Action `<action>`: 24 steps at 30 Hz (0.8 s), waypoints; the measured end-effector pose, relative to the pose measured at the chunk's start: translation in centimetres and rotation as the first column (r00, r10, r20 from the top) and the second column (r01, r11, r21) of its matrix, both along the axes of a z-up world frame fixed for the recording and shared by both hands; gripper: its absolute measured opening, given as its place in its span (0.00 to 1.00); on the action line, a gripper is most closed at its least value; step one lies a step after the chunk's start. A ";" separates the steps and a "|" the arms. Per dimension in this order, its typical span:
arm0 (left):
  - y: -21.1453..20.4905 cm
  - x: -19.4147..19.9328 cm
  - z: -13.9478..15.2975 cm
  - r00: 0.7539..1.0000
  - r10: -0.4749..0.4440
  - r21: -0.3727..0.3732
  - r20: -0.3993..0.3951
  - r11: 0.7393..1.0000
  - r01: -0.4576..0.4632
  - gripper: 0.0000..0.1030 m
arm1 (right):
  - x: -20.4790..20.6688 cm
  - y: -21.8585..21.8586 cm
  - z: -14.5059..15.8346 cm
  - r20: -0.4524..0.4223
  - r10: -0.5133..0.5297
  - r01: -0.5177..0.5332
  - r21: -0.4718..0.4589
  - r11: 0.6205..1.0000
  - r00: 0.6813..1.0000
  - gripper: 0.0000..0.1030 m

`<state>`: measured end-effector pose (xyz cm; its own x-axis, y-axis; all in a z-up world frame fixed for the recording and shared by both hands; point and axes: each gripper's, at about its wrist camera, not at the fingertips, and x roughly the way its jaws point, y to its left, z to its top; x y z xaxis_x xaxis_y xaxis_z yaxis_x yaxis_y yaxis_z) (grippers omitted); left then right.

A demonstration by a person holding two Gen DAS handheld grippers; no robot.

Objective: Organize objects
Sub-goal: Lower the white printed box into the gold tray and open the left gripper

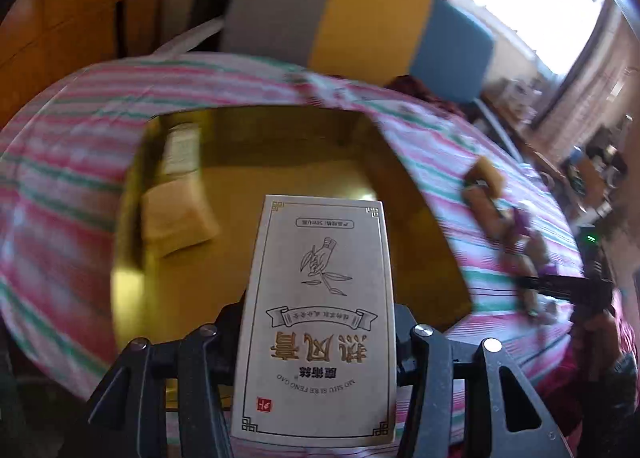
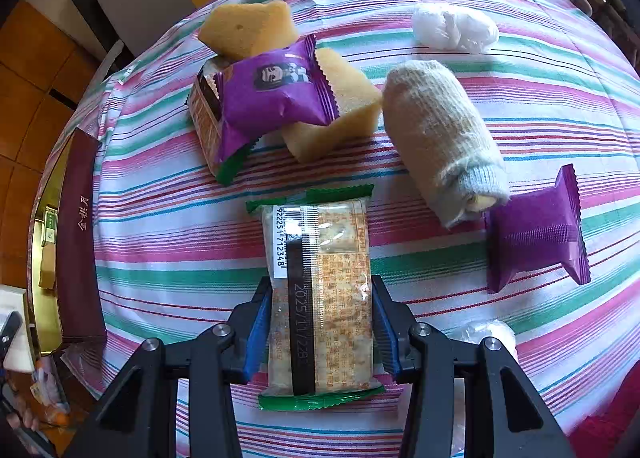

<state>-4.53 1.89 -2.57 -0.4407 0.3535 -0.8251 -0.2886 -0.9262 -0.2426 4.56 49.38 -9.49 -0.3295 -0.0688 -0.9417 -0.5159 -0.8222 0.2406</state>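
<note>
My left gripper is shut on a white carton with gold lettering and holds it above an open gold-lined box. Two pale packs lie along that box's left side. In the right wrist view, my right gripper points down at the striped cloth. Its blue pads press both long sides of a green-edged cracker packet lying flat. The same box shows at the left edge as a maroon wall.
Beyond the cracker packet lie a purple snack packet, two yellow sponges, a rolled beige sock, a second purple packet and a white plastic bundle. The striped cloth covers a round table that drops away to the tiled floor.
</note>
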 end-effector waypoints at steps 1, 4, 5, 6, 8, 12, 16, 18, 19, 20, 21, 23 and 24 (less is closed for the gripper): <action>-1.1 -0.5 -0.7 0.999 0.036 -0.017 0.020 0.999 -0.036 0.50 | 0.0 0.0 0.0 0.000 0.000 0.000 0.001 1.000 1.000 0.47; -2.8 -1.6 -2.0 0.994 0.098 -0.052 0.048 0.994 -0.095 0.50 | -0.1 -0.1 0.0 0.000 0.001 -0.001 0.005 1.000 1.000 0.47; -3.3 -1.9 -2.5 0.991 0.120 -0.060 0.059 0.991 -0.117 0.50 | -0.1 -0.1 0.0 0.000 0.001 -0.001 0.006 1.000 1.000 0.47; -3.5 -2.1 -2.9 0.988 0.135 -0.060 0.070 0.990 -0.131 0.50 | -0.1 -0.1 0.0 0.001 0.001 -0.001 0.007 1.000 1.000 0.47; -3.8 -2.3 -3.5 0.985 0.162 -0.085 0.062 0.984 -0.156 0.50 | -0.1 -0.1 0.0 0.000 0.002 -0.002 0.008 1.000 1.000 0.47; -3.7 -2.6 -4.2 0.984 0.177 -0.156 0.021 0.973 -0.171 0.50 | 0.1 -0.1 0.0 0.001 0.004 -0.004 0.011 1.000 1.000 0.47; -3.4 -2.9 -4.8 0.987 0.161 -0.186 -0.017 0.969 -0.161 0.50 | 0.1 0.0 0.0 0.001 0.005 -0.005 0.012 1.000 1.000 0.47; -3.1 -3.0 -4.7 0.987 0.156 -0.193 -0.023 0.968 -0.158 0.50 | 0.1 0.0 0.0 0.002 0.007 -0.007 0.013 1.000 1.000 0.47; -3.1 -2.9 -4.6 0.988 0.152 -0.192 -0.019 0.969 -0.152 0.50 | 0.2 0.0 0.0 0.001 0.007 -0.007 0.013 1.000 1.000 0.47; -3.3 -2.6 -4.5 0.988 0.153 -0.189 -0.014 0.970 -0.153 0.50 | 0.2 0.0 0.0 0.001 0.007 -0.007 0.013 1.000 1.000 0.47; -3.4 -2.4 -4.4 0.988 0.156 -0.187 -0.013 0.970 -0.155 0.51 | 0.2 0.1 0.0 0.001 0.007 -0.007 0.013 1.000 1.000 0.47; -3.6 -2.0 -3.9 0.987 0.158 -0.189 -0.032 0.969 -0.161 0.51 | 0.2 0.1 0.0 0.002 0.009 -0.009 0.014 1.000 1.000 0.47; -3.6 -1.7 -3.6 0.987 0.156 -0.193 -0.043 0.968 -0.161 0.51 | 0.3 0.1 0.0 0.002 0.010 -0.010 0.015 1.000 1.000 0.48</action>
<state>-6.28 -1.68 -6.18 -0.5012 0.1108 -0.8582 -0.1384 -0.9893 -0.0469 4.82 49.49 -9.51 -0.3272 -0.0584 -0.9431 -0.5079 -0.8308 0.2277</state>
